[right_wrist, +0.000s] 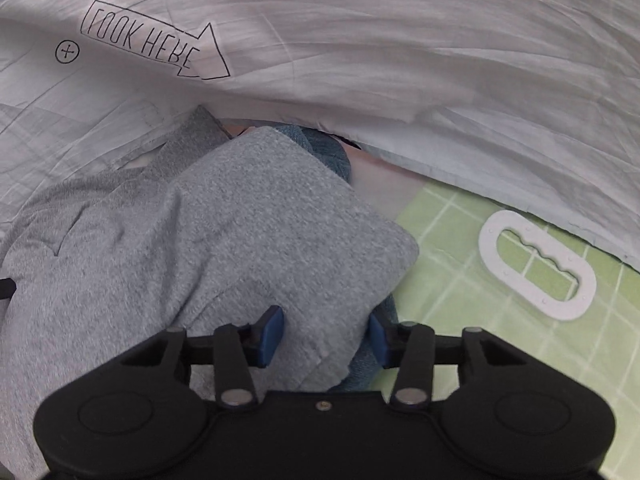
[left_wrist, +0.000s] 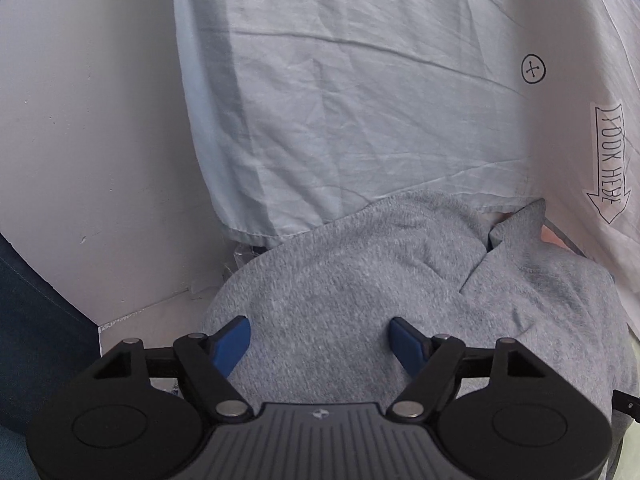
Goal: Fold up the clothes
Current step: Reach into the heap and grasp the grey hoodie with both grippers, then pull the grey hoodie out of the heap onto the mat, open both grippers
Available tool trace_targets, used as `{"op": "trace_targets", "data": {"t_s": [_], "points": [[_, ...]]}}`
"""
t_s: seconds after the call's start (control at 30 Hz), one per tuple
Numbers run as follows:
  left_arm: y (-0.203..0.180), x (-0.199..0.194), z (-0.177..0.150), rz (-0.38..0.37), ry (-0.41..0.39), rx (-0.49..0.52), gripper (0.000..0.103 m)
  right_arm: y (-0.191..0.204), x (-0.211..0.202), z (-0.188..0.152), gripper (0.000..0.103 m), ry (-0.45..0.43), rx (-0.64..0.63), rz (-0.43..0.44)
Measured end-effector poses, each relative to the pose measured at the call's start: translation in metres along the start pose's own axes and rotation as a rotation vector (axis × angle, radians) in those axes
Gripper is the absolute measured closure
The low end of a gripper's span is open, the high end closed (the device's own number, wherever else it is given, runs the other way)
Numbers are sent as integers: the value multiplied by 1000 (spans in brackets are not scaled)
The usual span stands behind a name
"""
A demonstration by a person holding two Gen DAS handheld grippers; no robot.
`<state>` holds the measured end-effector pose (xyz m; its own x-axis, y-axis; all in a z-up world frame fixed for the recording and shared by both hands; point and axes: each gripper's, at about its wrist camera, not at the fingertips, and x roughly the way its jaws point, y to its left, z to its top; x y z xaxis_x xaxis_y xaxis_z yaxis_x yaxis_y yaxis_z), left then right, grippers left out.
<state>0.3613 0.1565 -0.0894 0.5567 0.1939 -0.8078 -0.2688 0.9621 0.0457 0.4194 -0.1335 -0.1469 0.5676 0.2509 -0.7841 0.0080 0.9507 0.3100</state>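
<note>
A grey fleece garment (left_wrist: 360, 280) lies bunched under a pale blue shirt (left_wrist: 340, 100) printed with "LOOK HERE" and a circled X. My left gripper (left_wrist: 320, 340) is open, its blue fingers apart over the grey fabric. In the right wrist view the grey garment (right_wrist: 240, 232) is folded into a thick pad, with a teal garment (right_wrist: 320, 152) showing beneath its far and right edges. My right gripper (right_wrist: 326, 336) is open, its fingers straddling the near edge of the grey fold. The pale shirt (right_wrist: 400, 80) drapes behind.
A white wall panel (left_wrist: 100, 140) stands at the left, with dark blue denim (left_wrist: 32, 340) at the lower left. A green grid cutting mat (right_wrist: 500, 340) lies at the right, with a white oval plastic ring (right_wrist: 486, 240) on it.
</note>
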Motion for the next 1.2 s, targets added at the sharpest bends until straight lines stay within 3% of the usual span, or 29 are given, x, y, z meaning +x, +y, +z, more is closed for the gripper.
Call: {"op": "trace_targets", "data": {"t_s": [0.1,0.17,0.4,0.47,0.77,0.83,0.9,0.93,1.07,1.2], "points": [[-4,-12,-2,18,-28,35,26,7,-10,-4,86,-48,-50,3],[-3,-21,-4,31,-49,42,26,14,-19,-8,89,-88,-93,-7],[11,-13,-7,79,-65,62,25,13,-27,-14,90,-107,-109,-30],[12,-7,-6,87,-82,80,20,11,-27,-13,90,-105,-99,-25],[29,22,3,-32,-65,-65,18,14,-30,-13,90,-111,-88,-31],[29,22,0,-53,-70,-72,34,16,-32,-14,90,-119,-91,-32],[27,20,-4,-84,-70,-80,80,18,-34,-14,90,-125,-97,-29],[26,18,-5,-87,-71,-78,95,19,-36,-15,90,-130,-101,-26],[18,7,-12,-64,-89,-54,95,25,-49,-17,90,-166,-106,-19],[18,-17,-14,-106,-127,-53,96,35,-74,-21,90,-217,-106,0]]}}
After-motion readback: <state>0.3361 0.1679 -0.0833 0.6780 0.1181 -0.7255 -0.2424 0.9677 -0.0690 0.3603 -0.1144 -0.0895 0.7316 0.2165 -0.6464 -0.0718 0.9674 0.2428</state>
